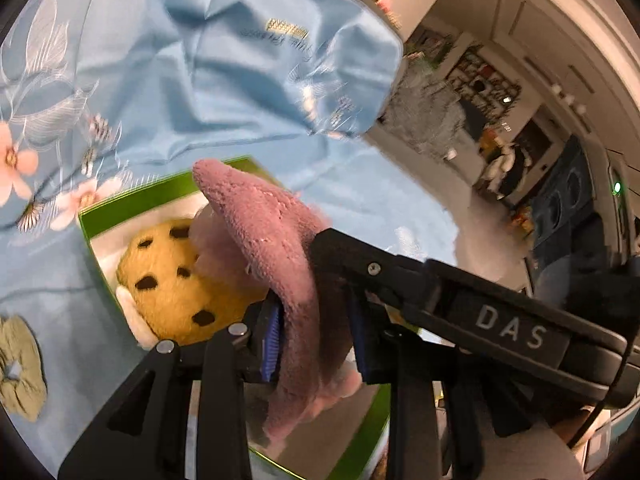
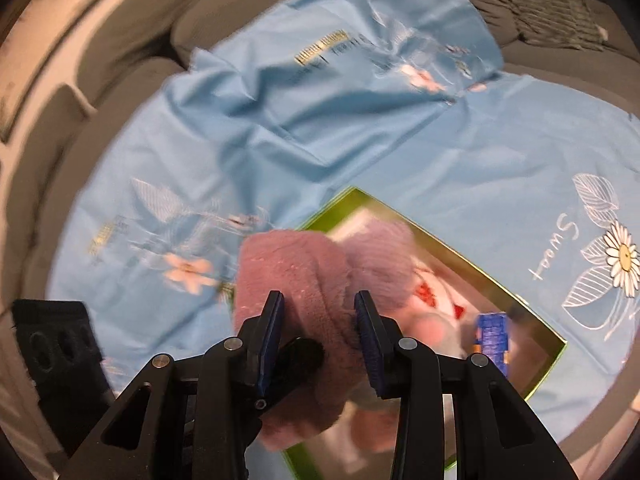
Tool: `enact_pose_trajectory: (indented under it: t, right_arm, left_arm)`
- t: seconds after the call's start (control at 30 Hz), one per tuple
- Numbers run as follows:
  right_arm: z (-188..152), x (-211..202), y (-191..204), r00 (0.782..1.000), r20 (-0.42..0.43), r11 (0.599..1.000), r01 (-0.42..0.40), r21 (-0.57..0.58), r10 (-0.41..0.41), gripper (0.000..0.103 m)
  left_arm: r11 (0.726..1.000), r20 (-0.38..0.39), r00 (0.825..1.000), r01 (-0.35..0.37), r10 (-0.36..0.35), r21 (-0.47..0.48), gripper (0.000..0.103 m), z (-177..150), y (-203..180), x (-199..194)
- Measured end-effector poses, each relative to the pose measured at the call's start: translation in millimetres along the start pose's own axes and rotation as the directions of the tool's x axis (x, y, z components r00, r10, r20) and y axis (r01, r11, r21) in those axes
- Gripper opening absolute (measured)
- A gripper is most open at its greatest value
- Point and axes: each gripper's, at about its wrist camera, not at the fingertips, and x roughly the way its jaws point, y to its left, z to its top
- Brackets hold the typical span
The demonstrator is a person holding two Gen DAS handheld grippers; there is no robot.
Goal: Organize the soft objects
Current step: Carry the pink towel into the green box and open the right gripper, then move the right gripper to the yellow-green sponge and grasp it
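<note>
Both grippers pinch the same pink plush [image 1: 276,240], a fuzzy fleece piece held over the green box [image 1: 132,204]. The left gripper [image 1: 316,340] has its blue pads [image 1: 272,340] pressed into a thick fold of the plush, which bulges out above and below them. The right gripper [image 2: 320,336] squeezes another part of the plush [image 2: 296,276], its pads [image 2: 274,332] sunk into the pile on both sides. The right view is blurred, so I cannot tell what exactly the plush is; it may be a slipper or a floppy toy.

The plush hangs over the box [image 2: 540,320], which rests on a blue cloth [image 1: 200,92]. Inside the box lies a tan cookie plush [image 1: 176,280] with dark spots, close beside the pink one. A green scrunchie [image 1: 18,368] sits on the cloth well apart from the box, outside it.

The pink plush looks light, limp and very compressible: it folds and droops where unsupported, so it will not hold a shape when lowered. The fleece gives good friction against the ribbed pads, so slipping seems unlikely, and nothing about it is fragile. The best hold is on a thick doubled fold or seam, as now, rather than a thin edge that could pull free. It should squash in beside the cookie without harm.
</note>
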Motion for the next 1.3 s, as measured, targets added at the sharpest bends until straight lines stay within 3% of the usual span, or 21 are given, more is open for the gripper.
enact_pose_trajectory:
  t: [0.2, 0.43, 0.53, 0.57, 0.6, 0.63, 0.67, 0.73, 0.8, 0.87, 1.03, 1.1, 1.17, 1.23, 1.3]
  right_arm:
    - [-3.6, 37.5, -19.1, 0.992, -0.102, 0.996, 0.083, 0.026, -0.080, 0.040]
    - [-3.0, 50.2, -28.9, 0.987, -0.123, 0.994, 0.109, 0.033, -0.104, 0.040]
    - [-2.1, 48.1, -28.7, 0.986, -0.125, 0.993, 0.113, 0.036, -0.108, 0.040]
    - [-0.5, 48.8, -29.0, 0.986, -0.125, 0.993, 0.111, 0.035, -0.106, 0.040]
    - [-0.5, 46.3, -28.9, 0.986, -0.123, 0.993, 0.116, 0.036, -0.110, 0.042]
    - [-0.7, 42.1, -28.8, 0.987, -0.112, 0.992, 0.119, 0.035, -0.114, 0.047]
    - [-0.2, 38.3, -27.6, 0.988, -0.102, 0.992, 0.120, 0.035, -0.116, 0.051]
    - [0.7, 28.4, -25.4, 0.990, -0.072, 0.992, 0.123, 0.035, -0.120, 0.070]
    - [1.1, 14.5, -22.0, 0.991, -0.024, 0.990, 0.135, 0.036, -0.134, 0.082]
    - [1.6, 3.8, -16.8, 0.988, 0.012, 0.988, 0.150, 0.030, -0.151, 0.085]
    - [0.0, -15.0, 0.7, 0.987, 0.073, 0.990, 0.141, -0.001, -0.140, 0.087]
    - [-2.2, -19.8, 11.1, 0.986, 0.095, 0.990, 0.142, -0.023, -0.140, 0.092]
    - [-5.4, -23.1, 23.4, 0.984, 0.114, 0.988, 0.142, -0.058, -0.134, 0.093]
    - [-8.7, -24.9, 35.9, 0.985, 0.124, 0.987, 0.133, -0.088, -0.121, 0.093]
    - [-13.8, -26.9, 50.5, 0.986, 0.133, 0.987, 0.114, -0.117, -0.098, 0.093]
  left_arm:
    - [0.996, -0.088, 0.993, -0.080, 0.078, -0.025, 0.027, -7.4, 9.0, 27.1]
    - [0.993, -0.105, 0.991, -0.087, 0.078, -0.082, 0.030, -10.8, 18.0, 34.1]
    - [0.994, -0.093, 0.993, -0.076, 0.069, -0.079, 0.043, -13.2, 15.5, 29.7]
    - [0.995, -0.085, 0.994, -0.071, 0.065, -0.073, 0.056, -15.5, 13.8, 24.3]
    - [0.995, -0.080, 0.994, -0.073, 0.068, -0.070, 0.069, -16.4, 13.8, 21.6]
    - [0.995, -0.073, 0.995, -0.078, 0.073, -0.066, 0.073, -17.5, 12.2, 16.7]
    - [0.995, -0.059, 0.996, -0.076, 0.073, -0.063, 0.076, -18.6, 10.2, 10.4]
    - [0.996, -0.018, 0.998, -0.066, 0.065, -0.057, 0.078, -20.2, 6.4, -6.8]
    - [0.996, 0.014, 0.997, -0.074, 0.075, -0.049, 0.086, -21.8, 4.8, -25.1]
    - [0.994, 0.053, 0.993, -0.101, 0.103, -0.050, 0.086, -26.2, 8.0, -45.7]
    - [0.976, 0.114, 0.972, -0.198, 0.207, -0.086, 0.090, -49.4, 31.9, -96.5]
    - [0.964, 0.155, 0.953, -0.247, 0.260, -0.095, 0.093, -67.0, 47.2, -120.5]
    - [0.941, 0.164, 0.928, -0.320, 0.335, -0.111, 0.093, -86.6, 67.1, -142.9]
    - [0.891, 0.150, 0.884, -0.415, 0.443, -0.185, 0.093, -109.1, 93.4, -171.3]
    - [0.860, 0.140, 0.861, -0.449, 0.489, -0.243, 0.093, -125.3, 113.2, -193.0]
